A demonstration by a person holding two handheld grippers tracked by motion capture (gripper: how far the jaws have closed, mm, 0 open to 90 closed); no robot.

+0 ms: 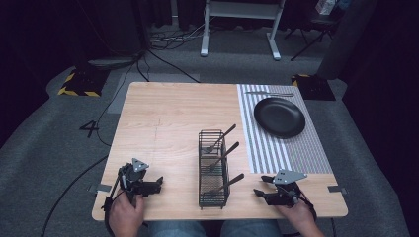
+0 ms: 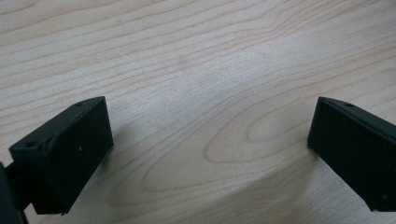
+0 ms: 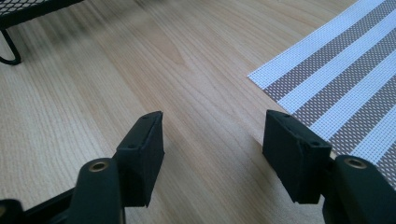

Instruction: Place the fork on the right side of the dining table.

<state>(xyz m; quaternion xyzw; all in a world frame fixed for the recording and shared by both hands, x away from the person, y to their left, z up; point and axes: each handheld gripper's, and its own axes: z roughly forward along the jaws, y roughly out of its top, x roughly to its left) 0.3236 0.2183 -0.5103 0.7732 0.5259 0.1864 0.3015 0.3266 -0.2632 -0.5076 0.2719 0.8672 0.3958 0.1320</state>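
My left gripper [image 1: 158, 184] rests near the table's front left corner, held by a hand. Its jaws stand wide open over bare wood [image 2: 210, 149], with nothing between them. At the front right my right gripper [image 1: 259, 185] lies in the other hand and points left toward a black wire basket [image 1: 213, 197]. Its jaws [image 3: 212, 144] are open and empty above the wood, just beside the corner of a striped placemat [image 3: 336, 79]. The basket holds three dark-handled utensils [image 1: 223, 156] that lean to the right.
A black plate [image 1: 279, 117] sits on the far part of the placemat [image 1: 306, 153], with a metal utensil [image 1: 269, 94] lying beyond it. The basket's foot [image 3: 9, 51] shows at the upper left of the right gripper view. Cables trail on the floor behind the table.
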